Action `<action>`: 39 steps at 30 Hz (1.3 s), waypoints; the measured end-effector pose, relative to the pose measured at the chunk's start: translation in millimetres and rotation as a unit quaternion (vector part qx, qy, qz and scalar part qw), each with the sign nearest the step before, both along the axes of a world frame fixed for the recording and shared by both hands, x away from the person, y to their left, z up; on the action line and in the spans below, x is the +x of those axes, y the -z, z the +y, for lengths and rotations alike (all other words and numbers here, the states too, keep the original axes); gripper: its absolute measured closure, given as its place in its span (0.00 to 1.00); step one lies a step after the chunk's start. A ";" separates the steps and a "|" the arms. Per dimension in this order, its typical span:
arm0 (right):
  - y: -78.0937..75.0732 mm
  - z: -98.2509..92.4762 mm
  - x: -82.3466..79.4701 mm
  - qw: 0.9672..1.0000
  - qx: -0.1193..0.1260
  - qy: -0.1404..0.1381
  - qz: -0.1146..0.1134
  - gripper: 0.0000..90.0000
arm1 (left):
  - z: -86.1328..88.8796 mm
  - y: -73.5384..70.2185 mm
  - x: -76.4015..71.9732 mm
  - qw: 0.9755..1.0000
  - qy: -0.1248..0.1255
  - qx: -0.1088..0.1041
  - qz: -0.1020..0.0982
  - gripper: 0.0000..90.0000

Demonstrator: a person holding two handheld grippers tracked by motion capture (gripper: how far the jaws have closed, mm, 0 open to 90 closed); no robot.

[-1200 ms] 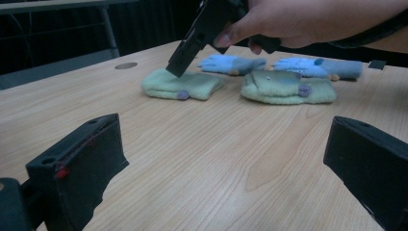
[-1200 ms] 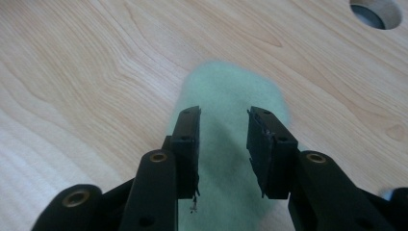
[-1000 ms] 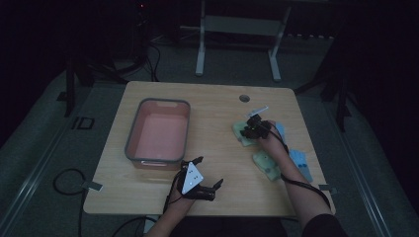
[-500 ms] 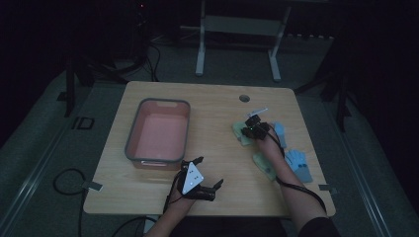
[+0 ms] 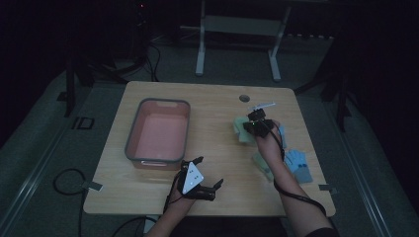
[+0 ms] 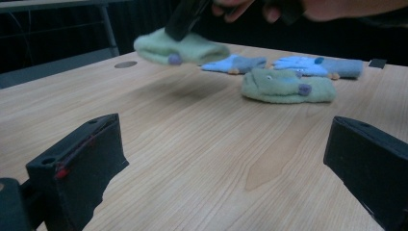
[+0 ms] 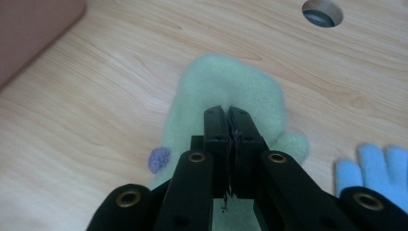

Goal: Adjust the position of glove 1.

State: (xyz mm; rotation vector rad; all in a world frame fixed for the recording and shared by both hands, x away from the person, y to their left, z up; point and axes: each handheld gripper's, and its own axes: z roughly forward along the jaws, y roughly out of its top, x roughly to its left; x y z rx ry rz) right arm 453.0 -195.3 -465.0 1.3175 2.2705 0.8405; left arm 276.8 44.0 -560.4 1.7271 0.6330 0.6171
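My right gripper [image 7: 228, 113] is shut on a pale green mitten [image 7: 226, 86] with a purple spot, its jaws having just closed on the fabric. In the left gripper view that mitten [image 6: 185, 48] hangs a little above the table with its shadow beneath. From above, the right gripper [image 5: 254, 126] and the mitten [image 5: 241, 132] are at the table's right half. My left gripper [image 5: 208, 172] rests open near the front edge, and nothing lies between its jaws [image 6: 223, 159].
A second green mitten [image 6: 284, 86] lies flat on the table, with two light blue gloves [image 6: 312, 65] behind it. A grey-rimmed pink bin [image 5: 131, 133] stands on the left half. A round cable hole [image 5: 244, 98] sits near the far edge.
The right hand has risen slightly and carries the green mitten off the tabletop. The left gripper has stayed where it was.
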 end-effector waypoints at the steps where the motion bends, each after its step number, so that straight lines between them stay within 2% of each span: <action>1: -3.5 2.0 -5.4 1.000 0.000 0.005 -0.002 0.97 | 0.3 -0.1 0.2 1.000 0.000 0.001 0.001 0.00; 5: -14.4 7.9 -26.7 1.000 0.013 0.018 -0.009 0.97 | 0.5 0.0 0.3 1.000 0.000 -0.004 0.001 0.00; 10: -21.2 21.3 -54.2 1.000 0.021 0.016 -0.014 0.97 | 1.2 0.1 0.5 1.000 0.005 -0.008 0.003 0.00; 11: -21.2 21.3 -54.2 1.000 0.021 0.016 -0.014 0.97 | 1.2 0.1 0.5 1.000 0.005 -0.008 0.003 0.00; 12: -21.7 26.3 -65.7 0.999 0.031 0.015 -0.014 0.97 | 1.3 0.2 0.3 1.000 0.004 -0.008 0.002 0.00; 13: -21.7 26.3 -65.7 0.999 0.031 0.015 -0.014 0.97 | 1.3 0.2 0.3 1.000 0.004 -0.008 0.002 0.00; 14: -21.3 30.4 -74.7 0.999 0.034 0.011 -0.015 0.97 | 1.5 0.2 0.4 1.000 0.004 -0.009 0.002 0.00; 15: -21.3 30.4 -74.7 0.999 0.034 0.011 -0.015 0.97 | 1.7 0.2 0.4 1.000 0.004 -0.009 0.002 0.00; 16: -21.0 34.0 -82.2 0.999 0.035 0.013 -0.017 0.97 | 1.7 0.1 0.6 1.000 0.005 -0.009 0.003 0.00; 17: -21.0 34.0 -82.2 0.999 0.035 0.013 -0.017 0.97 | 1.7 0.1 0.6 1.000 0.005 -0.009 0.003 0.00; 20: -16.7 40.5 -96.2 0.999 0.023 0.017 -0.023 0.97 | 1.5 0.1 0.3 1.000 0.005 -0.006 0.001 0.00; 23: -11.5 42.3 -100.4 0.999 0.017 0.022 -0.019 0.97 | 1.3 0.1 0.3 1.000 0.005 -0.007 0.002 0.00; 25: -1.2 44.2 -102.8 0.999 0.014 0.027 -0.013 0.97 | 1.3 0.2 0.2 1.000 0.005 -0.007 0.002 0.00; 29: 10.1 45.8 -102.8 0.999 0.014 0.032 -0.003 0.97 | 1.0 0.2 0.0 1.000 0.005 -0.007 0.000 0.00; 30: 18.1 47.8 -102.7 0.999 0.013 0.033 0.006 0.97 | 1.0 0.2 0.1 1.000 0.005 -0.007 0.001 0.00; 31: 18.1 47.8 -102.7 0.999 0.013 0.033 0.006 0.97 | 1.0 0.2 0.1 1.000 0.005 -0.007 0.001 0.00; 32: 26.8 50.7 -102.3 0.999 0.002 0.033 0.011 0.97 | 1.1 0.2 0.1 1.000 0.006 -0.007 0.001 0.00; 39: 46.7 51.5 -96.7 0.999 -0.001 0.046 0.024 0.97 | 0.9 0.2 0.0 1.000 0.006 -0.007 0.000 0.00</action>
